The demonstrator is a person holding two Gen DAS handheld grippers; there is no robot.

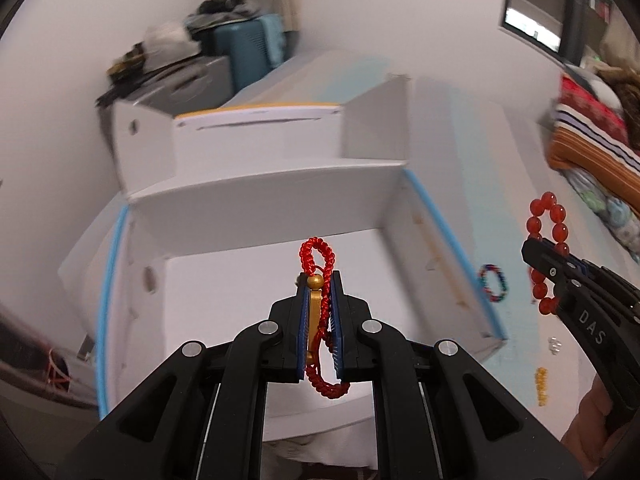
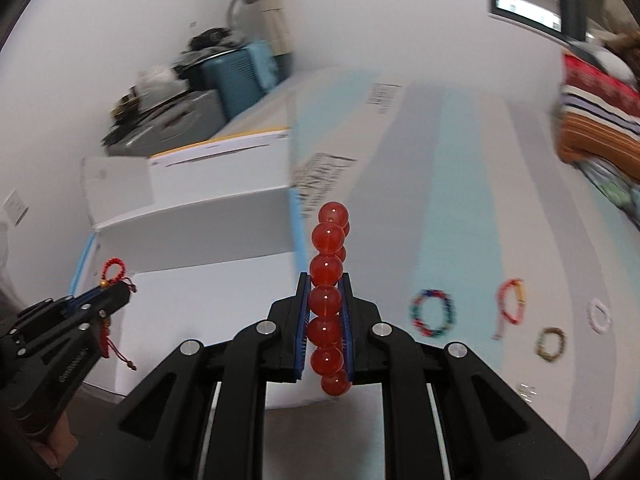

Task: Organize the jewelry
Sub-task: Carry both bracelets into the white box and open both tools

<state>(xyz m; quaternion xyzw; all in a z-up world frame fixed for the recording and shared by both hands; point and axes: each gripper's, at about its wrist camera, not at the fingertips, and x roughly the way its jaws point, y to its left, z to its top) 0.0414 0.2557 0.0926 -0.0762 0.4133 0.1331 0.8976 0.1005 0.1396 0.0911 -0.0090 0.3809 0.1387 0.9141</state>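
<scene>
My left gripper (image 1: 319, 284) is shut on a red braided cord bracelet with a gold charm (image 1: 318, 304) and holds it above the open white box (image 1: 224, 304). It also shows at the left of the right wrist view (image 2: 116, 285). My right gripper (image 2: 326, 280) is shut on a bracelet of large red beads (image 2: 327, 272), held in the air beside the box's right wall. That gripper (image 1: 538, 248) and its red beads (image 1: 546, 216) show at the right of the left wrist view.
On the pale striped cloth (image 2: 460, 200) lie a multicoloured bead bracelet (image 2: 433, 313), a pink and orange cord bracelet (image 2: 510, 300), a white ring bracelet (image 2: 599, 315), a dark bead bracelet (image 2: 552, 344) and small clear pieces (image 2: 527, 392). Folded striped fabrics (image 2: 592, 120) lie at the far right.
</scene>
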